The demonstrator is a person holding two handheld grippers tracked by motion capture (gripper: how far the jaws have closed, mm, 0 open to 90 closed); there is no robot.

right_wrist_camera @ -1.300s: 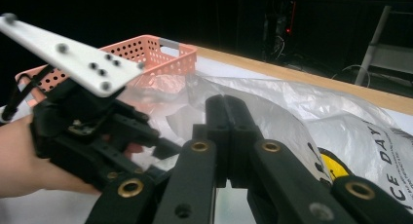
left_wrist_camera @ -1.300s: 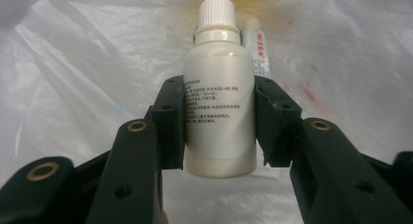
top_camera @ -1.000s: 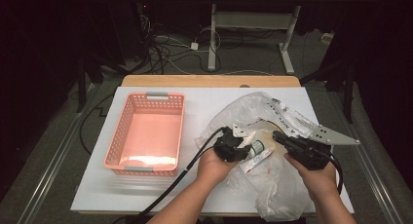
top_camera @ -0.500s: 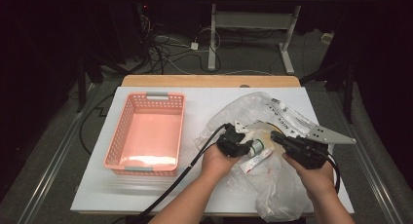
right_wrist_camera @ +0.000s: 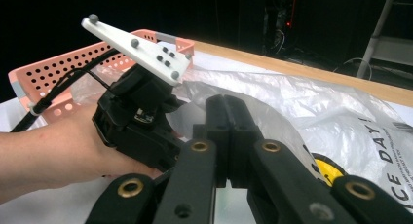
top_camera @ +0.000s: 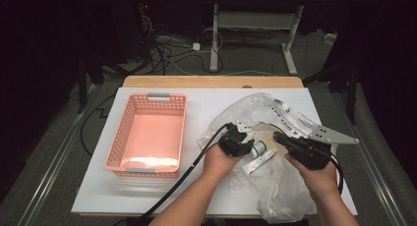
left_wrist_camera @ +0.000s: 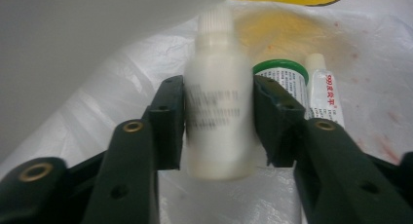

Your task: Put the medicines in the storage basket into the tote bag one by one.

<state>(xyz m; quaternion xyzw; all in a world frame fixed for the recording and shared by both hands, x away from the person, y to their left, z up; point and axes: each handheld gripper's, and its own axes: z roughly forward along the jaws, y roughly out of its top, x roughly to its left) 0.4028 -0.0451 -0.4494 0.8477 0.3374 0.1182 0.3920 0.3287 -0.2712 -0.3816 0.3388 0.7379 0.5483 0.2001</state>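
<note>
Left hand-held gripper [left_wrist_camera: 219, 121] clamped on white bottle [left_wrist_camera: 217, 112], frame centre, axis along jaws, cap away. Right hand-held gripper [right_wrist_camera: 229, 131] closed, holding the plastic bag [right_wrist_camera: 311, 107].

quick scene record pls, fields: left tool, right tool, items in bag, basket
left tool: jaws closed on white bottle, which stands between the pads
right tool: jaws shut together, pinching the plastic bag
items in bag: green-capped container and small tube beside the bottle
basket: pink, on the white table, left of the bag, nothing visible inside
</note>
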